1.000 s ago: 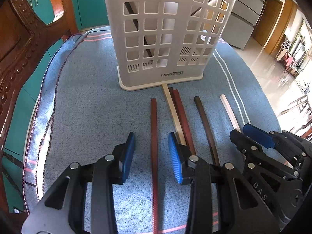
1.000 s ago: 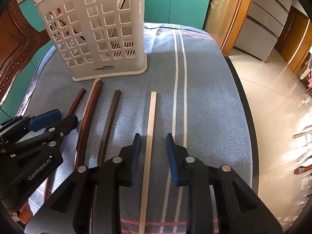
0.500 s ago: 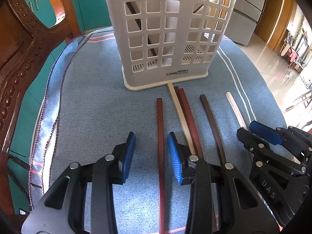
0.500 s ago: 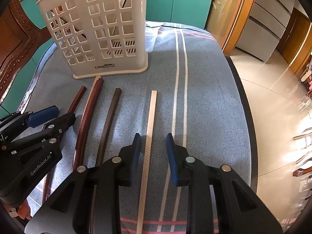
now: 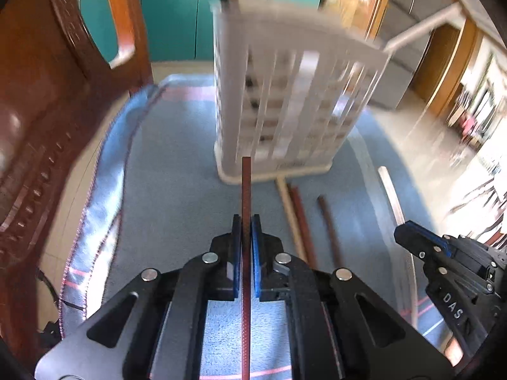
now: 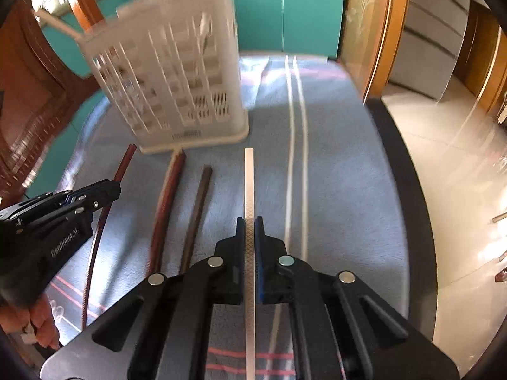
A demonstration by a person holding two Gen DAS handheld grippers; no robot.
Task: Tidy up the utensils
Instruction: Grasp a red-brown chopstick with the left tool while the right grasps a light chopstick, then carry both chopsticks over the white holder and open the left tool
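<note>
My left gripper is shut on a dark red chopstick and holds it lifted, pointing at the white slotted utensil basket. My right gripper is shut on a white chopstick, also lifted and pointing past the basket. A tan and a red-brown chopstick lie together on the blue cloth, with a dark brown one beside them. The left gripper shows in the right wrist view, the right gripper in the left wrist view.
A blue cloth with white stripes covers the round table. A carved wooden chair stands close at the left. Teal cabinets are behind, and the tiled floor drops off at the right.
Both grippers have shut on their chopsticks, the left on the dark red one, the right on the white one, and have risen off the cloth. The view is blurred by motion.
</note>
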